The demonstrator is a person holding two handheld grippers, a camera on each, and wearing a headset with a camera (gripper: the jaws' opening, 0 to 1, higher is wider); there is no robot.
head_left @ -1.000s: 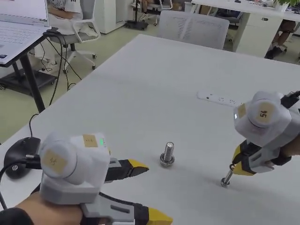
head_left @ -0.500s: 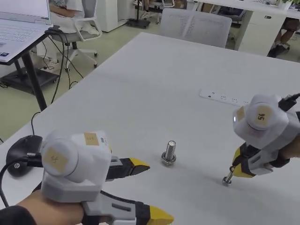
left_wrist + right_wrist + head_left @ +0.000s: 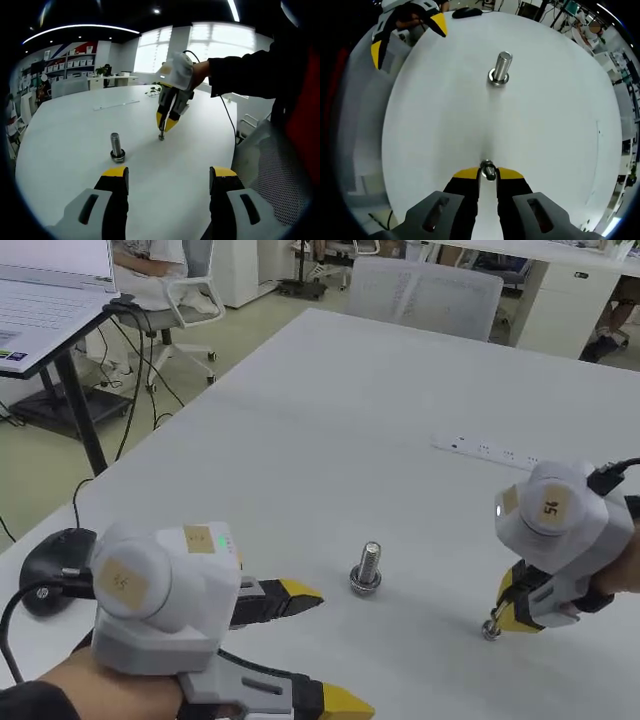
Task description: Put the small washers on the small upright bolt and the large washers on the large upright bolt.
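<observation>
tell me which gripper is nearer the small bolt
Right. The right gripper is closed on the small bolt at the table; the left gripper is open, away beyond the large bolt.

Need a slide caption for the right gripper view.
Right gripper shut on the small bolt; large bolt stands ahead on the white table.

Round sticker (image 3: 553, 506) on the right tool (image 3: 503, 618) marked "54"; round label (image 3: 122, 585) on the left tool (image 3: 335, 652) perhaps "45".

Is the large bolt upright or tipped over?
Upright: the large bolt stands on its head, its threaded end pointing up.
</observation>
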